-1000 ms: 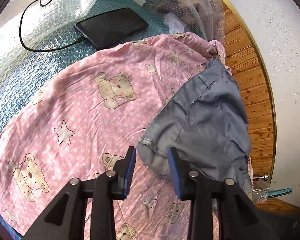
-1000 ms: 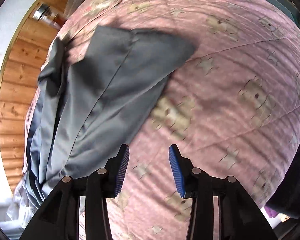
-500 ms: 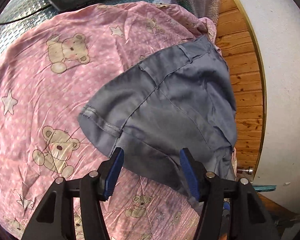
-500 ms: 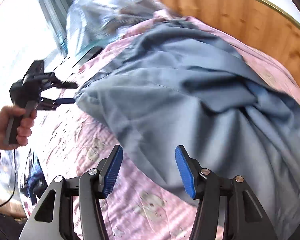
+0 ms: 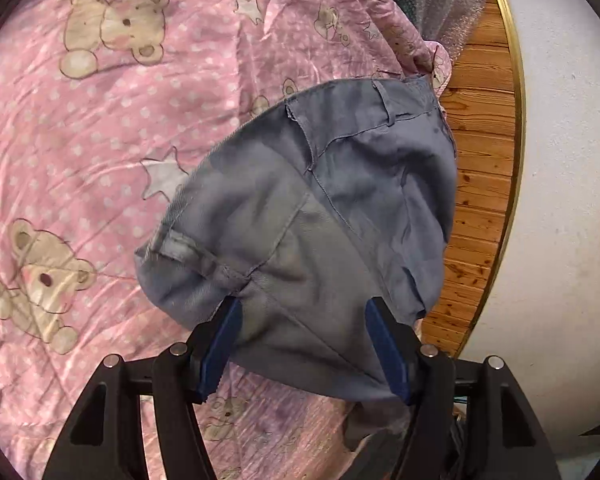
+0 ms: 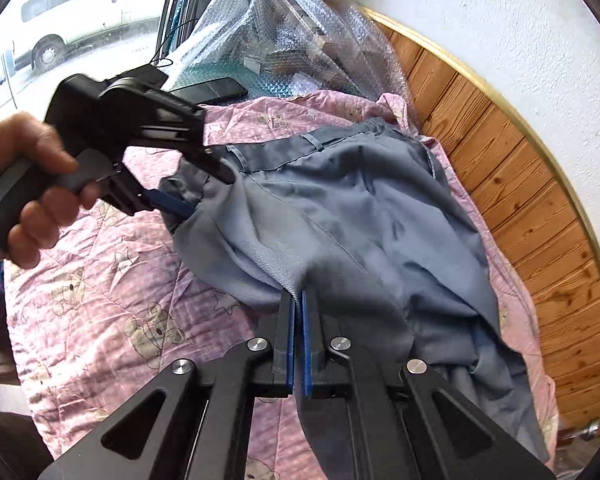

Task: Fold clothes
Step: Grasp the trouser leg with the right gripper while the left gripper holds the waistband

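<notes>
1. Progress: early. Grey trousers (image 6: pixel 364 216) lie bunched on the pink bear-print quilt (image 5: pixel 100 128), waistband end toward the wood-panelled wall (image 6: pixel 520 200). No finished fold is visible, only loose overlaps and creases.
2. Left side of the right wrist view: a hand (image 6: pixel 32 188) holds the left gripper (image 6: pixel 204 194) at the garment's left edge. Its jaws stand spread with cloth lying between them, so it is not pinching. The left wrist view confirms this: the blue pads (image 5: pixel 220 344) sit wide apart with grey fabric draped over the gap.
3. Centre: the right gripper (image 6: pixel 298 312) has its pads pressed together on a ridge of grey fabric near the crotch or leg seam. That is the only firm grip right now.
4. Right: the rest of the trousers trails toward the wall and off the near edge. The legs are not laid out straight, and how they lie past the frame edge I cannot tell.
5. Done, my read: garment located, one pinch made.
6. Left to do: close the left tongs on the edge, lift and spread flat, align the legs, then make the folds. So most of the job remains.
7. Background clutter: bubble wrap (image 6: pixel 268 40) behind the quilt, not involved.
</notes>
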`<state>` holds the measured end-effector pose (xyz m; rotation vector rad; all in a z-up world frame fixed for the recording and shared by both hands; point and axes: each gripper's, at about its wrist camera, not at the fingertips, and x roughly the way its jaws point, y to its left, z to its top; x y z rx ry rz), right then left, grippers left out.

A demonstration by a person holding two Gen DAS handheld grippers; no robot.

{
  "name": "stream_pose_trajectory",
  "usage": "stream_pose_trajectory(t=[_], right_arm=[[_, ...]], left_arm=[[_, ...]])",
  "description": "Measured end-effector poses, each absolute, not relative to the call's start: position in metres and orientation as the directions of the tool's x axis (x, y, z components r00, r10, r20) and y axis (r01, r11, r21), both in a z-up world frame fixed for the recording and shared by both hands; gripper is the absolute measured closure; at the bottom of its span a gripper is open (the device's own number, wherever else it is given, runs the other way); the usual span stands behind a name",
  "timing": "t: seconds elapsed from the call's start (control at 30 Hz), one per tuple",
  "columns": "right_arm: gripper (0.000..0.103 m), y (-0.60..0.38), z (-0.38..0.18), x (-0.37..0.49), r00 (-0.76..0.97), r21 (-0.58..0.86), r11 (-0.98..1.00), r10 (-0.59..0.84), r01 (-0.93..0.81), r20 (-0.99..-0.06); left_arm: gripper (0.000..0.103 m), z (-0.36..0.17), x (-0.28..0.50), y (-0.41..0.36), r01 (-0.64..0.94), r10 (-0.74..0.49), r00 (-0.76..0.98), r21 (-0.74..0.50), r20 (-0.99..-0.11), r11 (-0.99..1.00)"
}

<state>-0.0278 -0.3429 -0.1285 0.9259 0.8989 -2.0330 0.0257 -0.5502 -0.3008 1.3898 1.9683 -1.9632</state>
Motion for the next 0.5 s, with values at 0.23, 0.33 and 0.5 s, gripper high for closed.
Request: stream_pose_trajectory(t=[0.23, 0.33, 0.5], right_arm=[[0.101, -0.353, -0.115, -0.006, -0.555, -0.291, -0.592, -0.329, 0.752, -0.764], [0.101, -0.364, -0.151, -0.001, -0.528, -0.284, -0.586, -0.298, 0.759, -0.795], [0.101, -0.371, -0.191, 0.01, -0.531, -0.328, -0.558, -0.247, 0.762, -0.811]], left_arm=[[0.066, -0.246, -0.043, -0.548, 0.201, 0.601, -0.757, -0.966, -0.257, -0.159], [0.065, -0.216, -0.01, -0.565, 0.199, 0.559, -0.754, -0.931, -0.345, -0.306], [0.039, -0.24, 0.04, -0.568, 0.475, 0.496, -0.602, -0.78, -0.626, -0.408]])
